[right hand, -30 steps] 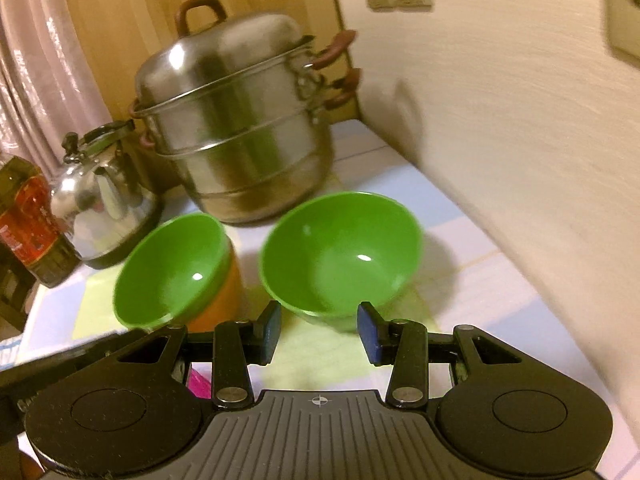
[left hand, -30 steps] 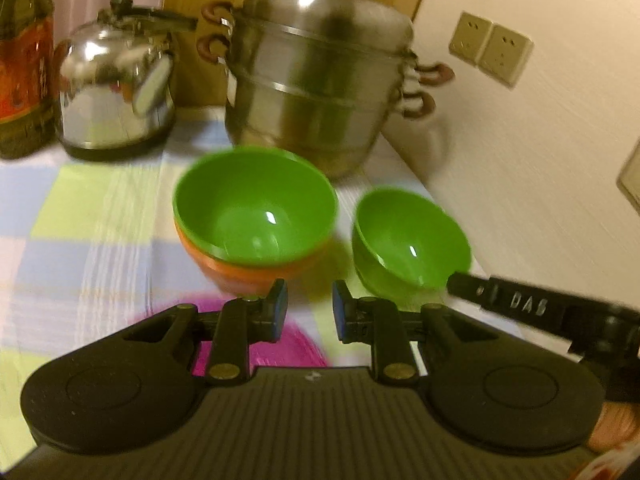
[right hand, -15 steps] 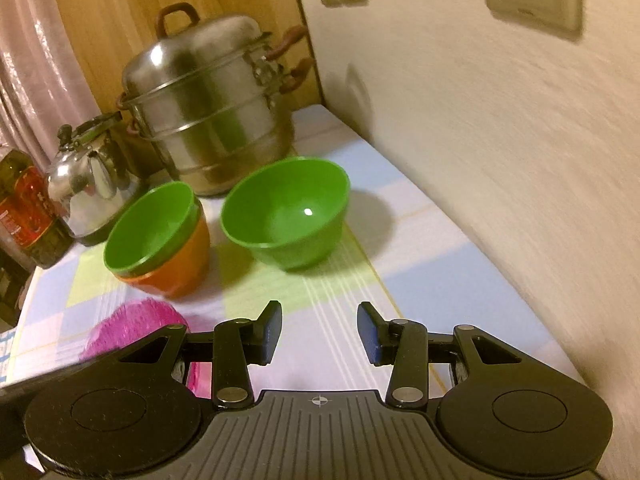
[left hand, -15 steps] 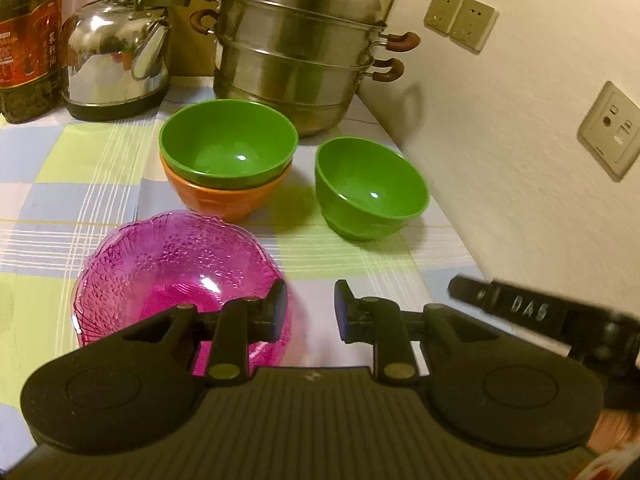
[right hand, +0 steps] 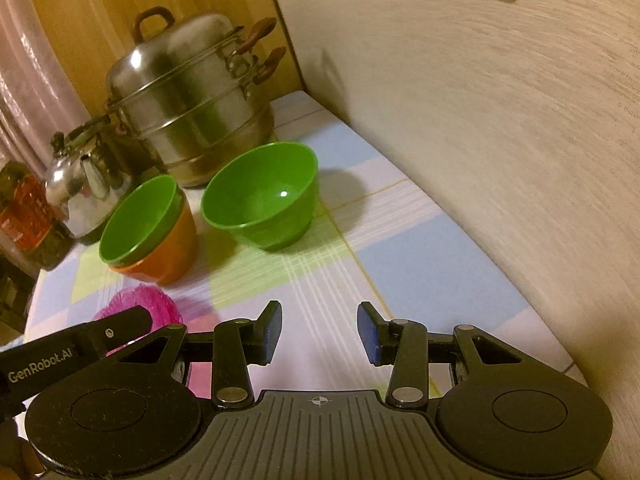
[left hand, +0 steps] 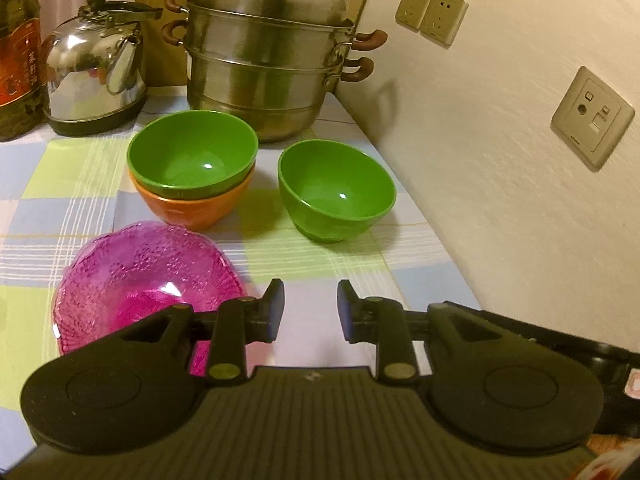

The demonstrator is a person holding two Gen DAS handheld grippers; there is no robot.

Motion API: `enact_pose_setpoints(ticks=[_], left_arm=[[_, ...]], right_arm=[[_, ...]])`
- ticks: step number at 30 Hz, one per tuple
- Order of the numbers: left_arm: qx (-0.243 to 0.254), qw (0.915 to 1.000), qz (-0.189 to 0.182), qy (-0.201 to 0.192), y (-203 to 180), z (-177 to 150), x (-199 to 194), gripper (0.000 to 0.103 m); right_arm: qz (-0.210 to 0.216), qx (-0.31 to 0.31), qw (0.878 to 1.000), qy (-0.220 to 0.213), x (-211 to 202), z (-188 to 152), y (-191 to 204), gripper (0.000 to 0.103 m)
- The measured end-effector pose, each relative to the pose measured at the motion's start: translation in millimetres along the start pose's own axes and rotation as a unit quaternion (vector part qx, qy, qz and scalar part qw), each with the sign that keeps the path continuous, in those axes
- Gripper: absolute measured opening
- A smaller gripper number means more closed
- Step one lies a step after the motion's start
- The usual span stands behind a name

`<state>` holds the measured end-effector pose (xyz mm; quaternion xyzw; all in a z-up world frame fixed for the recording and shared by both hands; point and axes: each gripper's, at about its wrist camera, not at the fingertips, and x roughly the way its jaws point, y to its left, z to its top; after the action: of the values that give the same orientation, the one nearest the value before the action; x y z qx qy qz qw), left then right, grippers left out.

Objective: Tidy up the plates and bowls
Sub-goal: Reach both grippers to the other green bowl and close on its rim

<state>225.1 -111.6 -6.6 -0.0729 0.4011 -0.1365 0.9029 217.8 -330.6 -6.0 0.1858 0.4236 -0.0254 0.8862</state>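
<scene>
Left gripper (left hand: 309,306) fingers just been opening, empty; right gripper (right hand: 319,332) fingers spread, empty; lone green plastic bowl (left hand: 337,190) right of green-in-orange bowl stack (left hand: 192,178)

On the black arm of the left gripper (right hand: 76,350), which crosses the lower left of your right wrist view, you can read "GenRobot.AI" in pale letters, running slightly uphill along the arm. On the oil bottle (left hand: 18,60) at the far left of your left wrist view, the red label carries a column of pale printed characters, but they are too small and blurred for you to make out. The wall sockets (left hand: 431,15) and the wall plate (left hand: 592,119) show you only slots and ports, no legible lettering.
</scene>
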Motion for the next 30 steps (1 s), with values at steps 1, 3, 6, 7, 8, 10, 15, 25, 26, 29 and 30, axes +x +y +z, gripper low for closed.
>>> enact_pose_setpoints(ticks=[1,3,6,7,8,10,15,25,26,29,30], left_arm=[[-0.002,1.0,-0.001,0.003,-0.6,2.6,4.7,0.026],[-0.008,0.9999,-0.005,0.008,-1.2,6.4,12.0,0.026],[-0.023,0.9996,-0.008,0.012,-0.8,12.9,24.9,0.026],[-0.026,0.9995,-0.01,0.012,-0.4,15.5,30.7,0.026],[-0.03,0.9994,-0.009,0.012,0.4,17.1,35.1,0.026],[-0.04,0.9991,-0.007,0.011,2.0,22.1,47.2,0.026],[-0.066,0.9978,-0.003,-0.001,4.6,36.6,75.8,0.026],[-0.133,0.9908,0.009,-0.019,16.7,54.8,127.1,0.026],[-0.137,0.9904,0.009,-0.02,16.7,55.9,131.4,0.026],[-0.142,0.9895,0.014,-0.019,14.9,58.2,142.6,0.026],[-0.143,0.9895,0.016,-0.02,14.3,58.5,145.7,0.026]], right_arm=[[0.001,0.004,1.0,-0.001,0.7,1.8,-2.2,0.042],[0.011,0.021,1.0,-0.003,3.7,7.7,-9.4,0.042],[0.031,0.053,0.998,0.001,12.6,17.5,-21.1,0.042],[0.033,0.06,0.998,0.001,15.9,21.6,-23.8,0.042],[0.033,0.062,0.998,0.0,20.3,26.2,-26.2,0.042],[0.03,0.061,0.998,-0.002,28.5,34.0,-28.4,0.042],[0.034,0.048,0.998,-0.006,52.6,54.7,-28.0,0.042],[0.041,0.027,0.999,-0.014,100.7,85.0,-23.1,0.042],[0.042,0.025,0.999,-0.013,105.7,87.4,-22.8,0.042],[0.046,0.023,0.999,-0.009,121.1,94.0,-22.2,0.042],[0.047,0.022,0.999,-0.008,125.4,95.6,-22.2,0.042]])
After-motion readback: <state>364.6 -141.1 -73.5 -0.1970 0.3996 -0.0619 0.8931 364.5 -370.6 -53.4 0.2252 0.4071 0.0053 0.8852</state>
